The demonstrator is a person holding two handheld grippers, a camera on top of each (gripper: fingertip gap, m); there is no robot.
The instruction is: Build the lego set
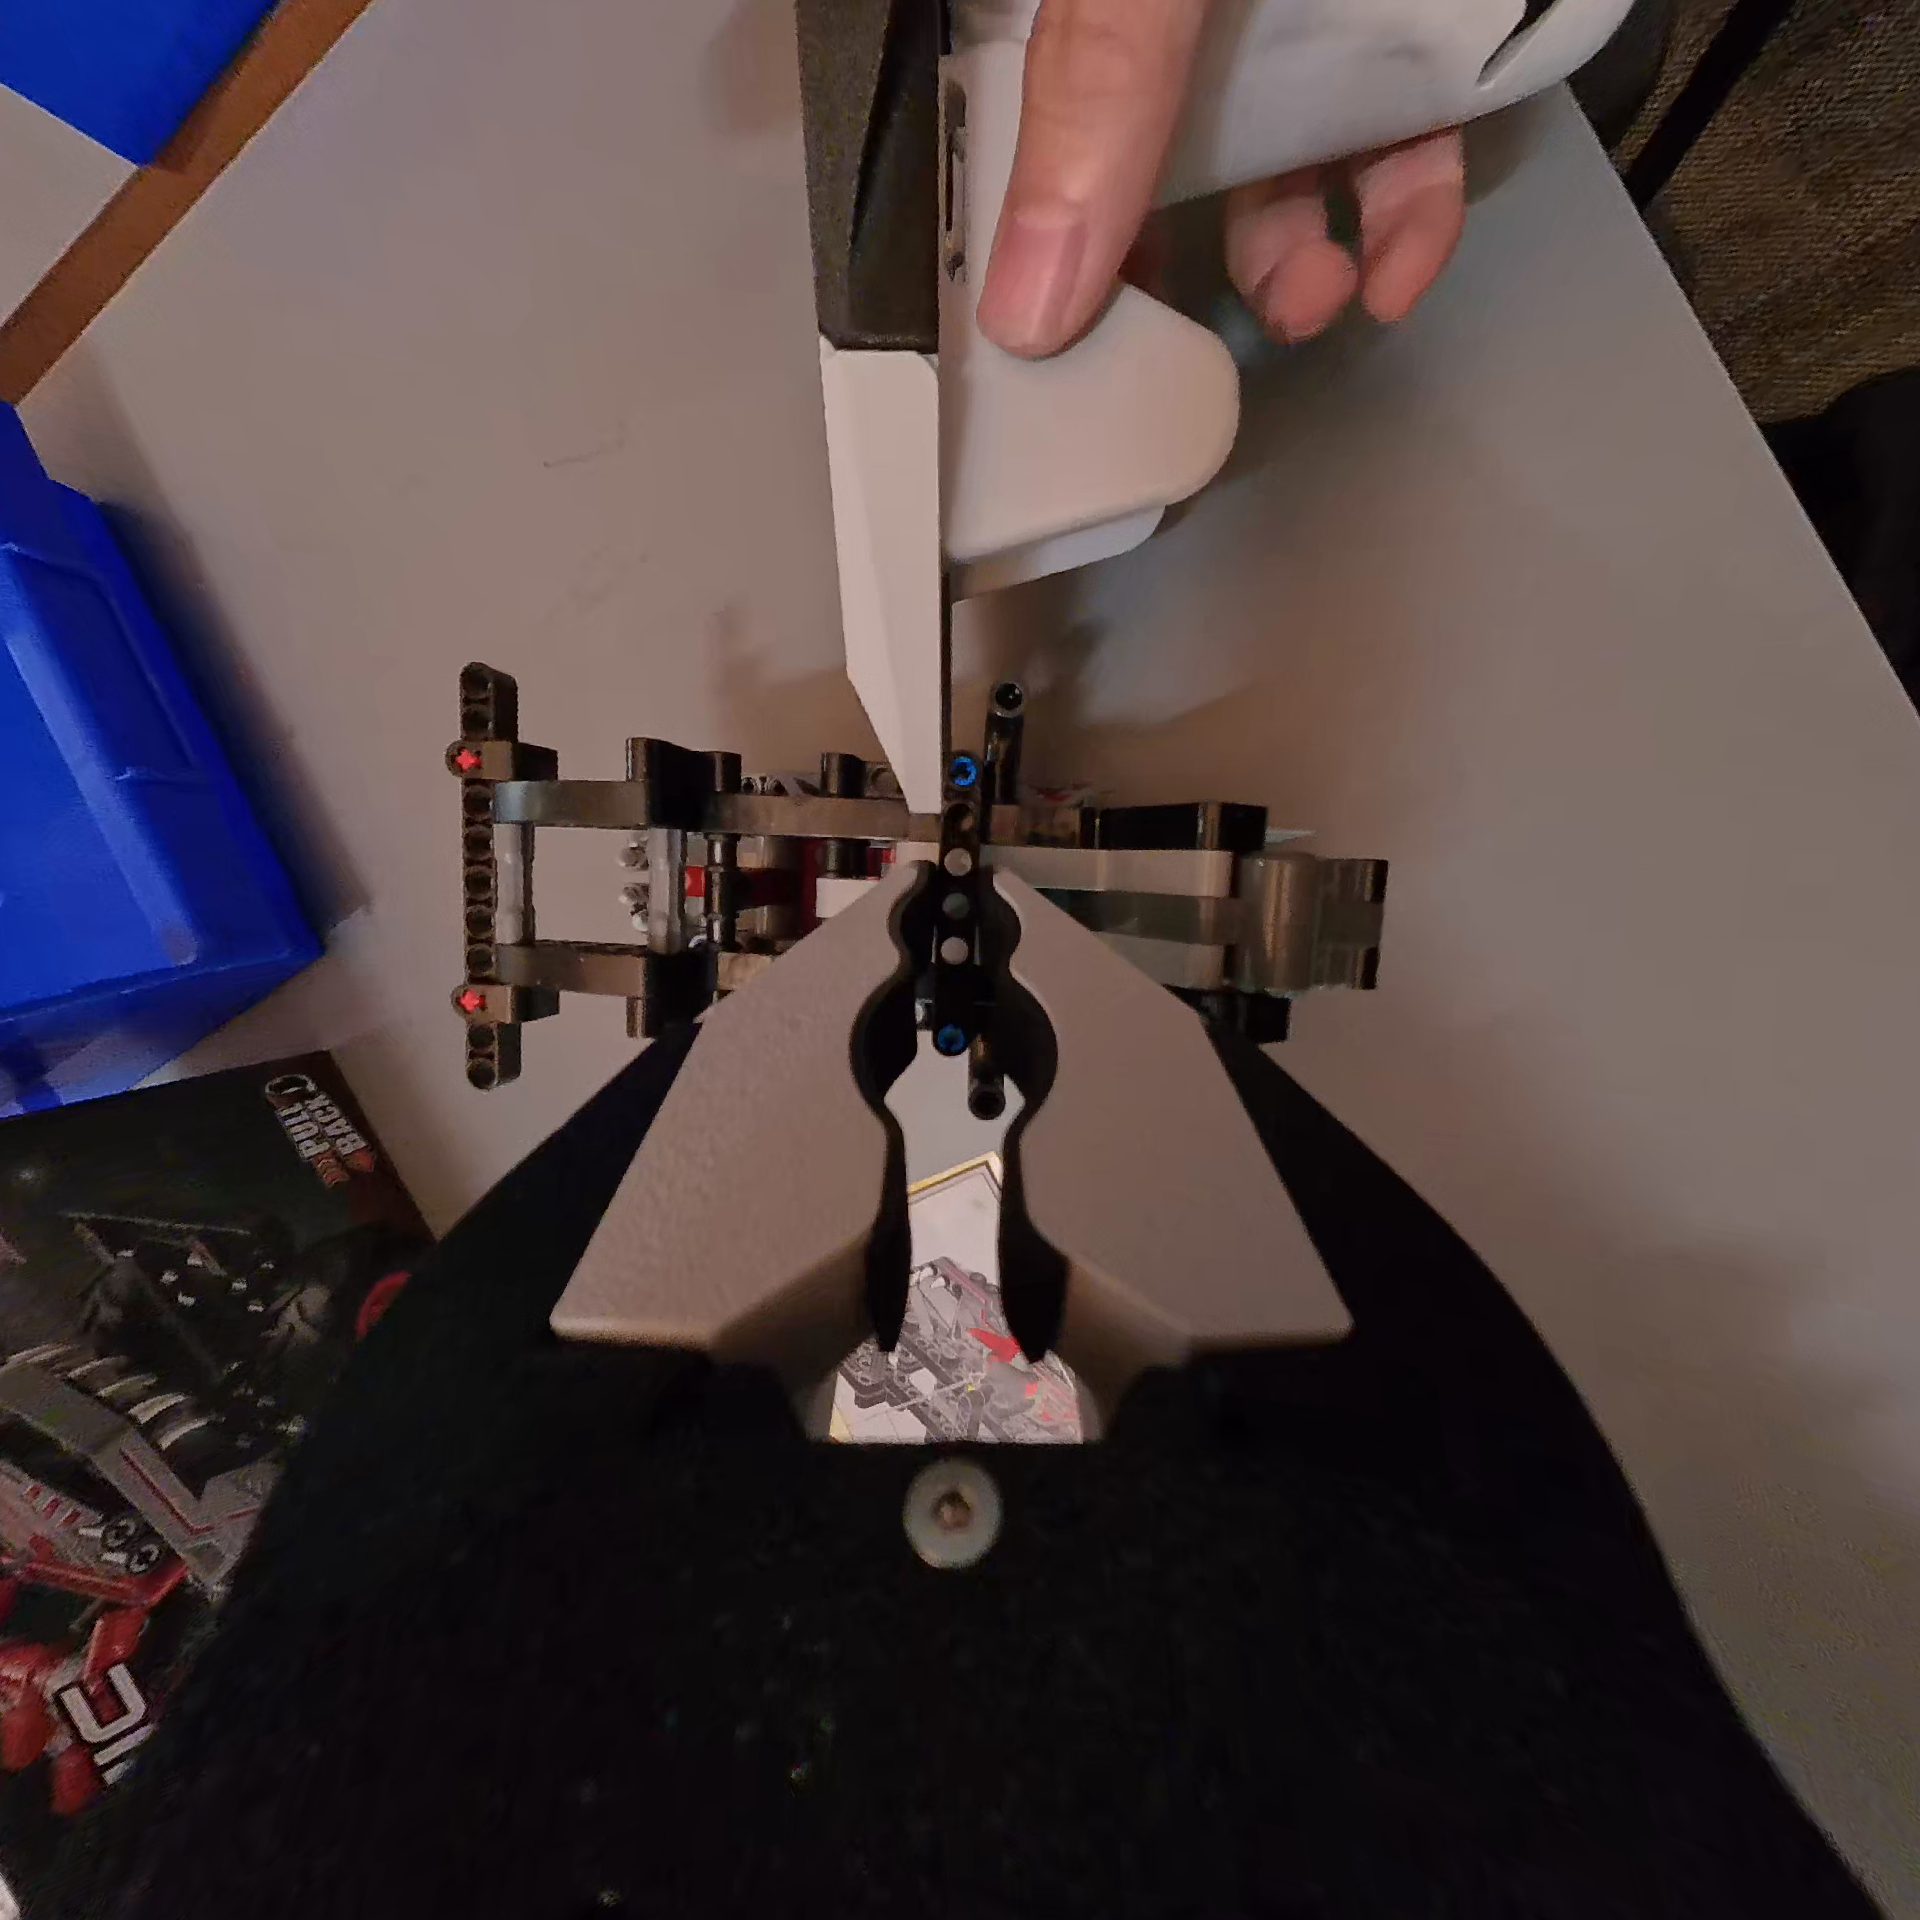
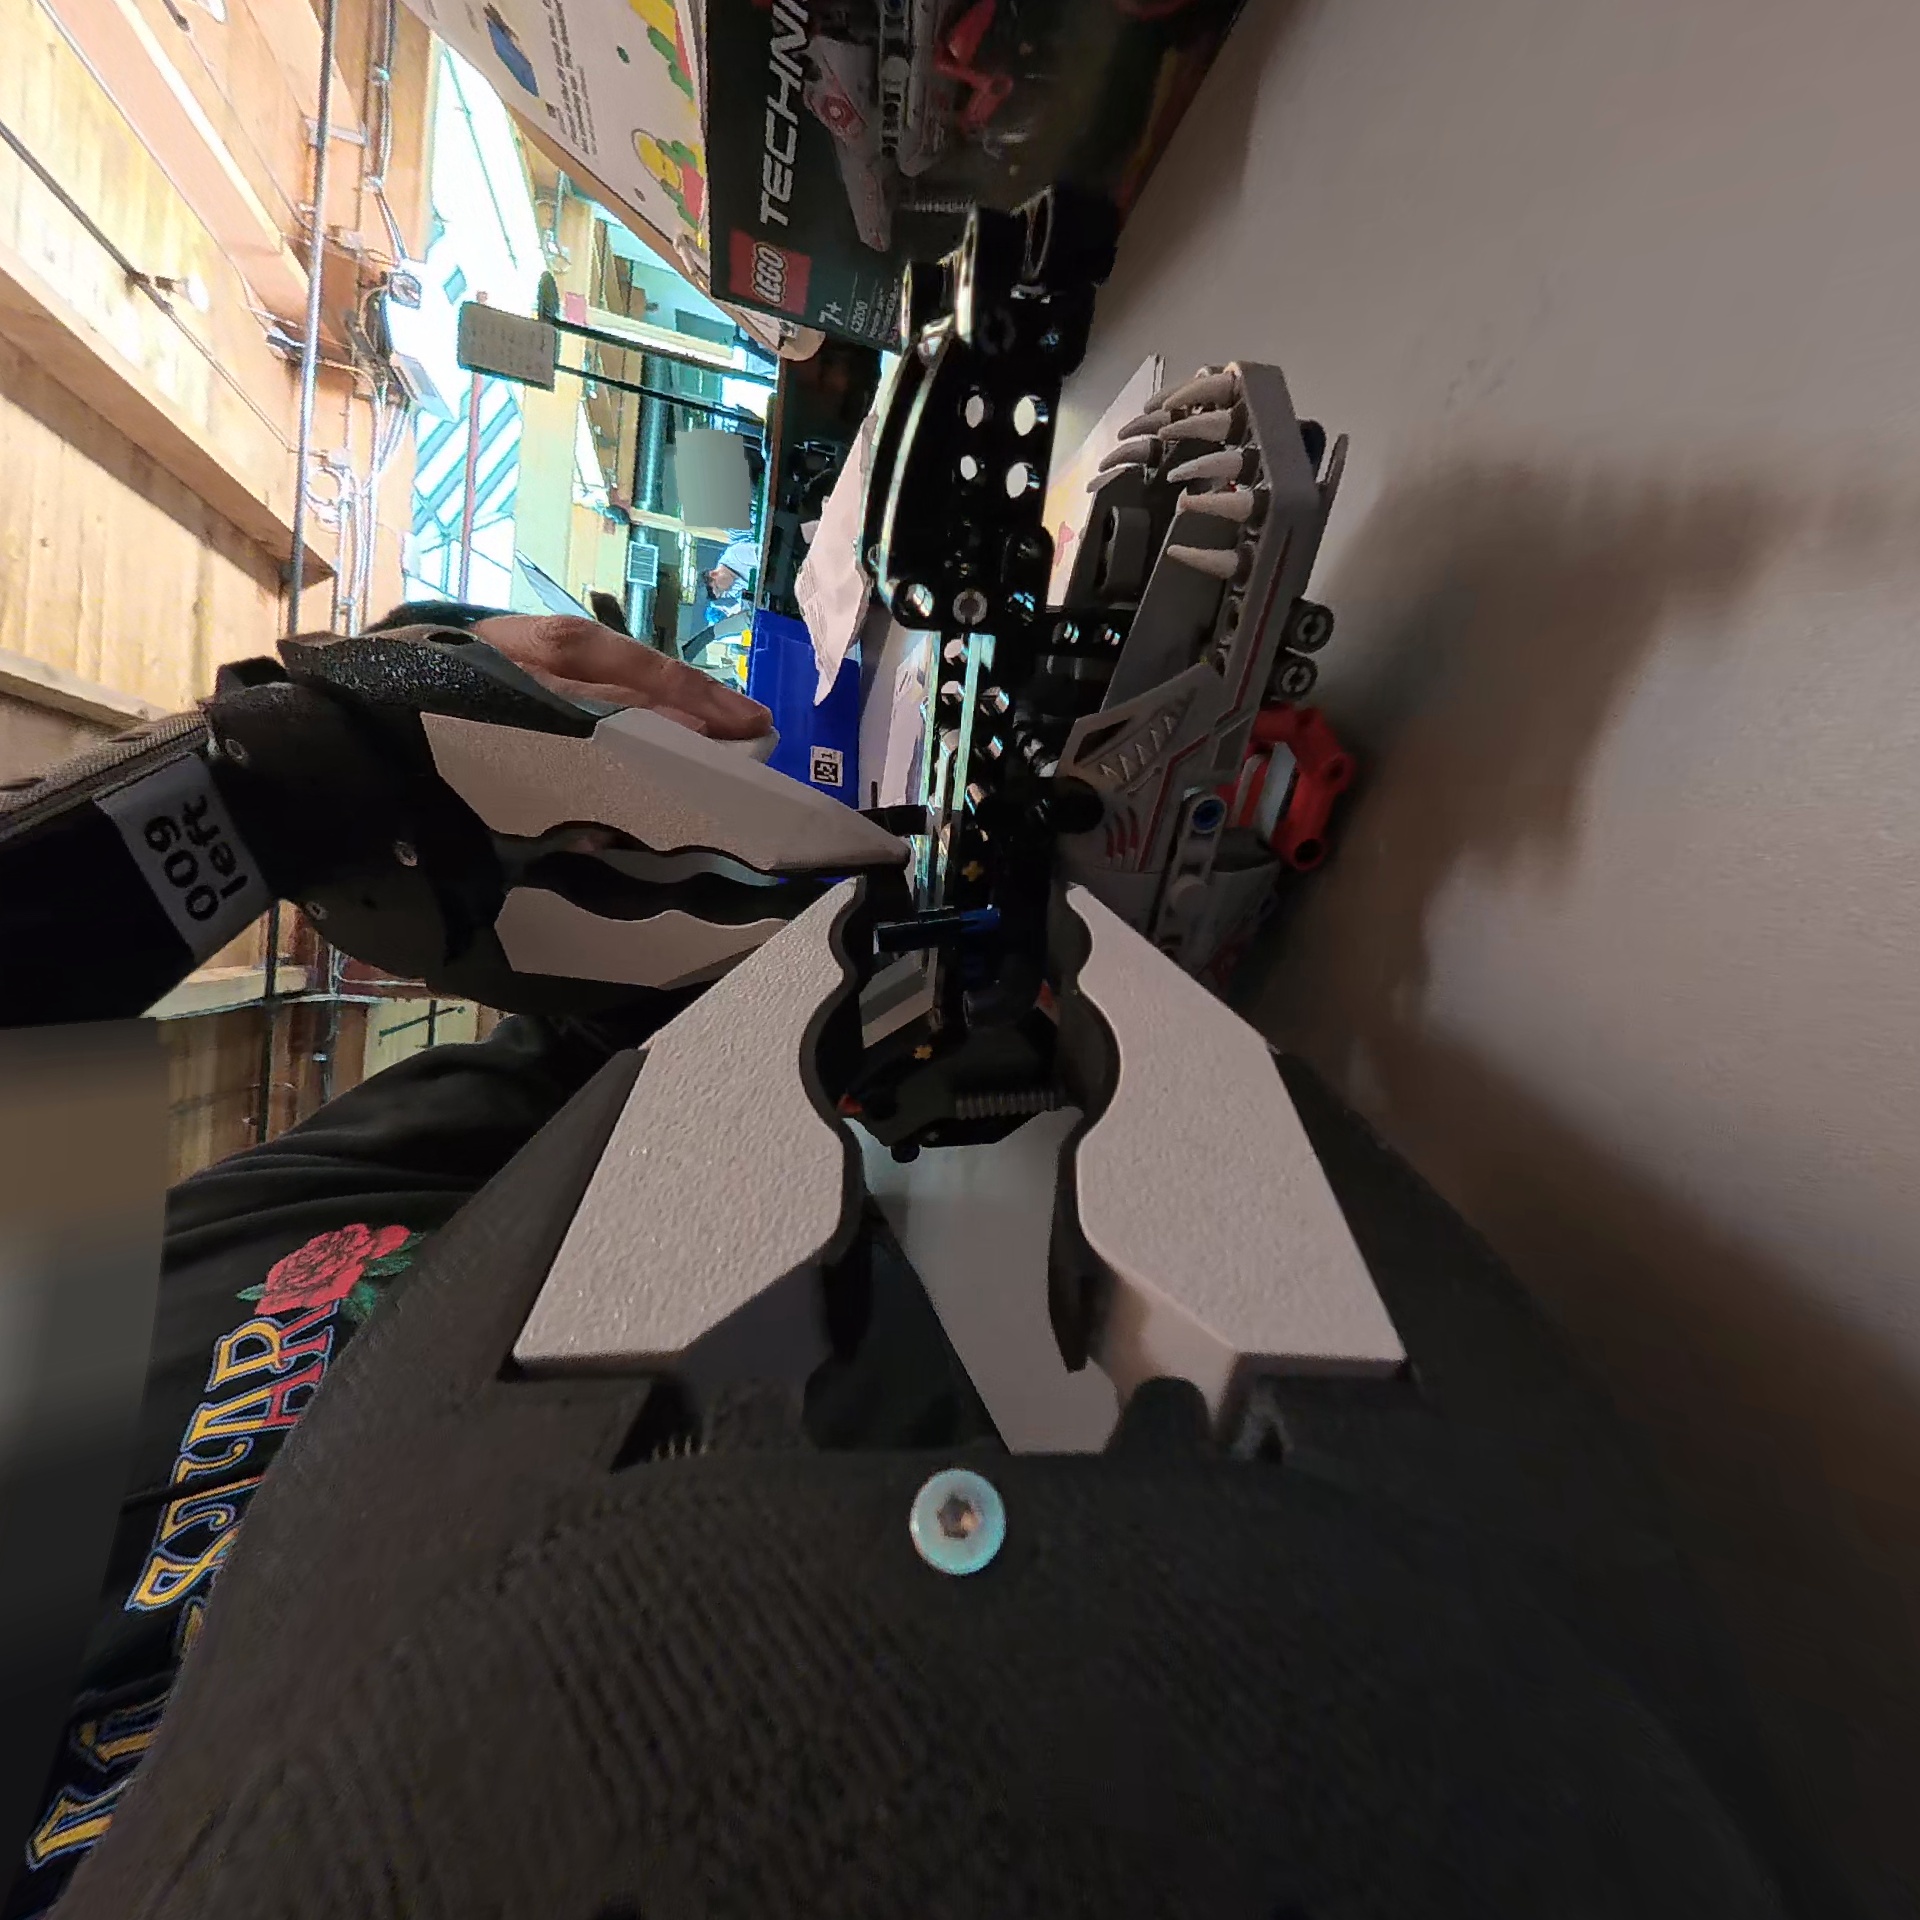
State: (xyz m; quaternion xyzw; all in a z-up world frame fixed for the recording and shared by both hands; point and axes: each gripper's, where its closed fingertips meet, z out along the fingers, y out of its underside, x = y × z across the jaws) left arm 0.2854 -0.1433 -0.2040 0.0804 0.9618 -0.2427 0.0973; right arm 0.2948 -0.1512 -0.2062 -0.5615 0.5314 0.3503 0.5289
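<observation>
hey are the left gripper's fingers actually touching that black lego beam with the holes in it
Touching. In the left wrist view the left gripper has its fingers closed against both sides of the black beam, with no gap showing at the tips.

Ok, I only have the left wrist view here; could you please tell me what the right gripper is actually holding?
Observer: The right gripper is closed across one end of the black Technic chassis, with a finger on either side of it.
Operator: Thank you. Is there anything between those fingers that I can't see?
Observer: Yes, a small coil spring sits in the black block there.
Operator: And what's on the side of the chassis facing away from me?
Observer: A grey panel with white teeth lies between the chassis and the tabletop.
</observation>
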